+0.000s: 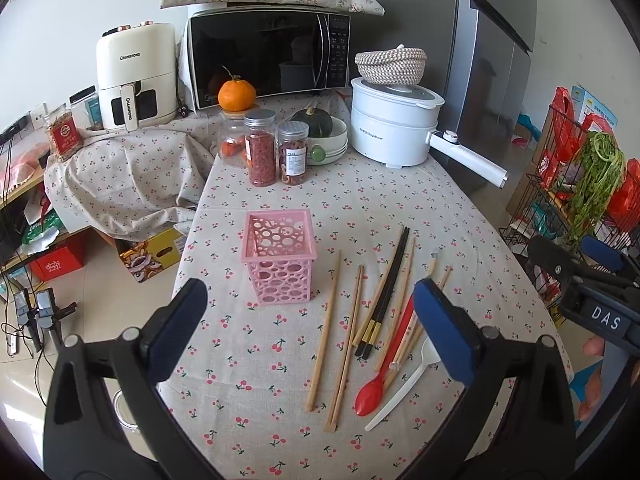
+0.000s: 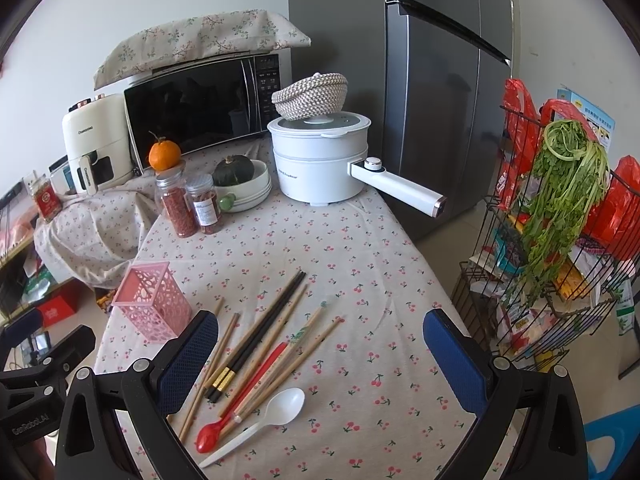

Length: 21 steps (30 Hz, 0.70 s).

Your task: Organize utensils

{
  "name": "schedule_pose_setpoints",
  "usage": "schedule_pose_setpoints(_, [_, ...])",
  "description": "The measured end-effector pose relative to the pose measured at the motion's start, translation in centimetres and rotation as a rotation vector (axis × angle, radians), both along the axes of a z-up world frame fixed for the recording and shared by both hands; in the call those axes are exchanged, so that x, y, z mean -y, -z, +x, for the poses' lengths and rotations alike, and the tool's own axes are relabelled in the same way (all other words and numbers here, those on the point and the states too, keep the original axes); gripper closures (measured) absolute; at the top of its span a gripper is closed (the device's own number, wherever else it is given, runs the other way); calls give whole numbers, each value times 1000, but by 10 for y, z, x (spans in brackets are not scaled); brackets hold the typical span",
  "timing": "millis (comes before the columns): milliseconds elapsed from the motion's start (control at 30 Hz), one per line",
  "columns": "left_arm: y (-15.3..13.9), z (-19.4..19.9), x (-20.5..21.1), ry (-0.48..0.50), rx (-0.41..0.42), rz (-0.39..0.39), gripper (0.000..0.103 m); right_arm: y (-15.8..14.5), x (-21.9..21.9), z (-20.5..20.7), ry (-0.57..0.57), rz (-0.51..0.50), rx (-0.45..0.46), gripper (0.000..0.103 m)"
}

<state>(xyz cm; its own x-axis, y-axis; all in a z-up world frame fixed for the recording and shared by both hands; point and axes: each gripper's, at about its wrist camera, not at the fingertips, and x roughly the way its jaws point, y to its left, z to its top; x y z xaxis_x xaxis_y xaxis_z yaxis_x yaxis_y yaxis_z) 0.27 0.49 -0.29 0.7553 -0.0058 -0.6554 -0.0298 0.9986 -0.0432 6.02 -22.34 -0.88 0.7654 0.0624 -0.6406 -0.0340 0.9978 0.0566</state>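
Both the left gripper (image 1: 310, 330) and the right gripper (image 2: 320, 360) gaped wide and empty, while the chopsticks (image 2: 256, 340) lay lengthwise ahead, nearer the right, beside the pink holder (image 1: 280, 256).

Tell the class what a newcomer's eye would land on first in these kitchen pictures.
Probably the pink holder, standing upright and empty mid-table, and right of it the loose chopsticks with a red spoon and white spoon. Behind stand a white pot and microwave.
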Motion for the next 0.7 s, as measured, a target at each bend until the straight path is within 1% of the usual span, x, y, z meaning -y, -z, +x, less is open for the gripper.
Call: schedule_pose_setpoints(700, [2, 0, 6, 3, -2, 7, 1, 1, -1, 0, -7, 7, -14, 0])
